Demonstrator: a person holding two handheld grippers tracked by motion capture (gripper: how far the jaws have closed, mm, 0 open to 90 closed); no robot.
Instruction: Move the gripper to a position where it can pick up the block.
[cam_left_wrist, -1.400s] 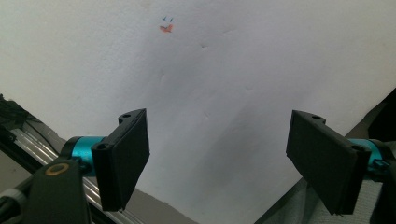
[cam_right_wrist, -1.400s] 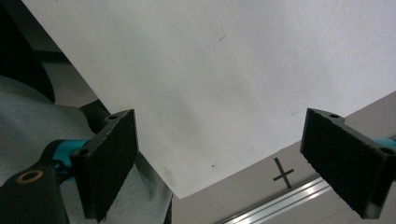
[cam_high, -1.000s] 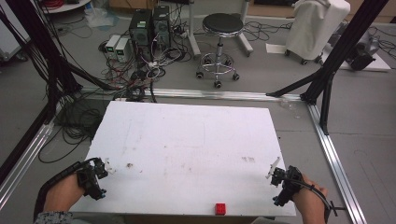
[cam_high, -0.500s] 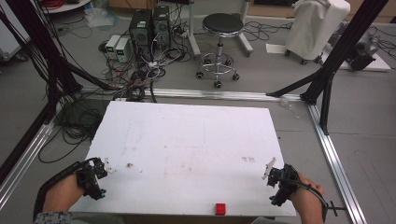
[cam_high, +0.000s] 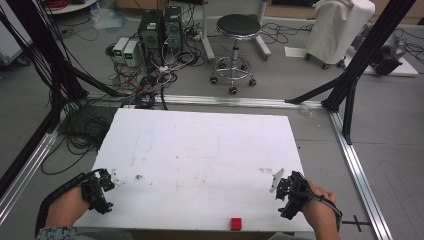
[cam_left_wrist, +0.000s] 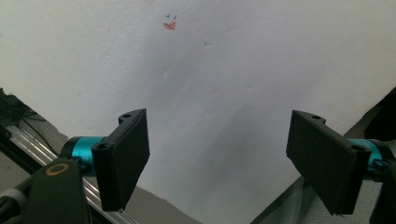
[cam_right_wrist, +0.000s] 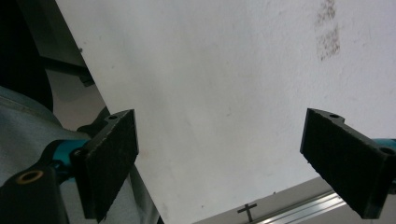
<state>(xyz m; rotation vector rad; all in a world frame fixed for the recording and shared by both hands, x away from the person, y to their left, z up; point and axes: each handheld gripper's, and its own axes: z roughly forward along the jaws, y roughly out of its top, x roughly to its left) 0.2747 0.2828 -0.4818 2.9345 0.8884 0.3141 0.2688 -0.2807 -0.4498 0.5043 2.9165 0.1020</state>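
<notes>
- White tabletop (cam_high: 200, 150) filled the work area, framed by aluminium rails, with a cabled floor, computer boxes and a round stool (cam_high: 235, 22) beyond its far edge.
- Left gripper (cam_high: 111, 176) rested at the near left corner of the table, held in the person's left hand (cam_high: 65, 207). In the left gripper view its two black jaws stood wide apart with bare tabletop between them and nothing pinched.
- Right gripper (cam_high: 276, 181) sat at the near right corner, held in the right hand (cam_high: 320, 210). In the right gripper view its jaws were likewise spread wide and empty, aimed across the table surface.
- Red block (cam_high: 235, 223) lay flat on the table at its near edge, between the two grippers and nearer the right one, touched by neither.
- Both grippers appeared parked at the corners with jaws spread, judged to be a ready posture that left the middle of the table free and the block reachable.
- Faint stains (cam_high: 138, 177) marked the tabletop just beside the left gripper; a small coloured mark (cam_left_wrist: 170, 23) lay ahead of its jaws.
- Block was judged the likely thing to be picked up; the right gripper had the shorter reach.
</notes>
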